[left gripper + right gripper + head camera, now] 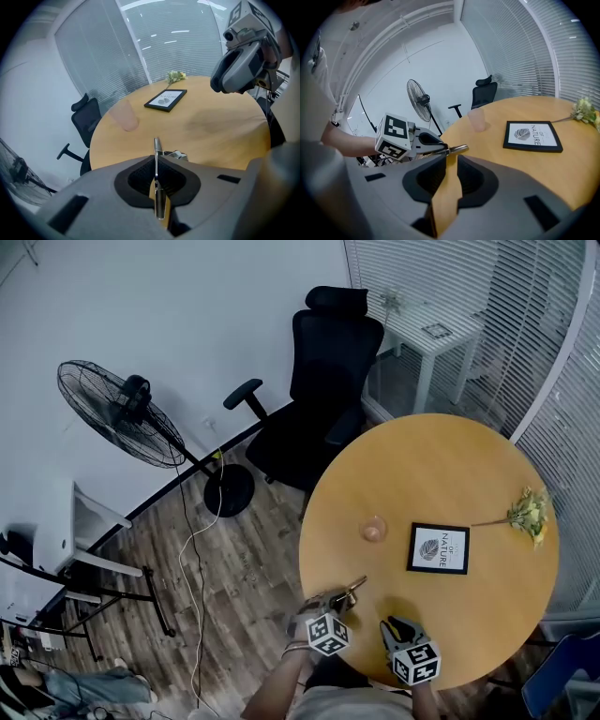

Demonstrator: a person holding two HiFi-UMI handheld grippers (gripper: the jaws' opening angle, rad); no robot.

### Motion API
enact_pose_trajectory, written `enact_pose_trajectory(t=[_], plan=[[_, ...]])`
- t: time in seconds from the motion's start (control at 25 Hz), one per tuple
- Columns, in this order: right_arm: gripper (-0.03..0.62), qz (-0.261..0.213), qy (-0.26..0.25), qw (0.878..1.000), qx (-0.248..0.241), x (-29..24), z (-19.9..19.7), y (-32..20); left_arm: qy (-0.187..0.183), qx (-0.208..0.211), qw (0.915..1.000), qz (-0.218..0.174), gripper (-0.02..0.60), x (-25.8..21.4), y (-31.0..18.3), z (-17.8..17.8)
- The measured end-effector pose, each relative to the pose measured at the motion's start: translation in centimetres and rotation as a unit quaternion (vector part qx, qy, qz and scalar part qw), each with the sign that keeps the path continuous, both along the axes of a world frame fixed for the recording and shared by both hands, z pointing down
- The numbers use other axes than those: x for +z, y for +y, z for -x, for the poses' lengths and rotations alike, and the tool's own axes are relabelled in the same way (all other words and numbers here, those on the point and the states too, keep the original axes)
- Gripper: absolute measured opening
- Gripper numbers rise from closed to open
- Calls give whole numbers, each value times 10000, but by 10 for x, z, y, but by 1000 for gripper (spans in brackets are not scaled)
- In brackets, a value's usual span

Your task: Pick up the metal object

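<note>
A thin metal object [352,591] is clamped in my left gripper [339,599] over the near left edge of the round wooden table [441,465]. In the left gripper view the metal object [157,152] shows edge-on, pinched between the dark pads, its tip sticking out past them, with a small metal ring beside it. From the right gripper view the metal object [458,149] pokes out of the left gripper [433,146]. My right gripper [400,625] hovers just right of it, jaws apart with only tabletop showing between them.
On the table stand a pale pink cup [374,529], a black-framed picture [439,548] and a sprig of flowers [530,512]. A black office chair [319,381] stands behind the table, a floor fan [122,413] at the left, a white side table [436,334] by the blinds.
</note>
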State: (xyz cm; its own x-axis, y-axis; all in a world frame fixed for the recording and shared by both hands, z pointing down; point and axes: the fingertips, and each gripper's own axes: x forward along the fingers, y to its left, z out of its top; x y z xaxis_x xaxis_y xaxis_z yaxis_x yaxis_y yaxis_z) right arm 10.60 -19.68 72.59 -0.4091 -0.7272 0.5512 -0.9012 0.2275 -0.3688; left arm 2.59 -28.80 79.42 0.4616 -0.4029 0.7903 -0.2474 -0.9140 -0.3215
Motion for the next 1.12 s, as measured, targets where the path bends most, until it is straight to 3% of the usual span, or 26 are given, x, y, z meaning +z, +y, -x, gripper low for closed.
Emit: enact_pose_trajectory(t=[0.68, 1.12], plan=[[63, -299, 165, 9994, -8, -32, 14, 20, 798, -547, 9953, 81, 11, -56, 32, 18], [44, -349, 262, 9990, -63, -41, 30, 53, 1839, -1408, 9721, 365, 11, -91, 71, 42]])
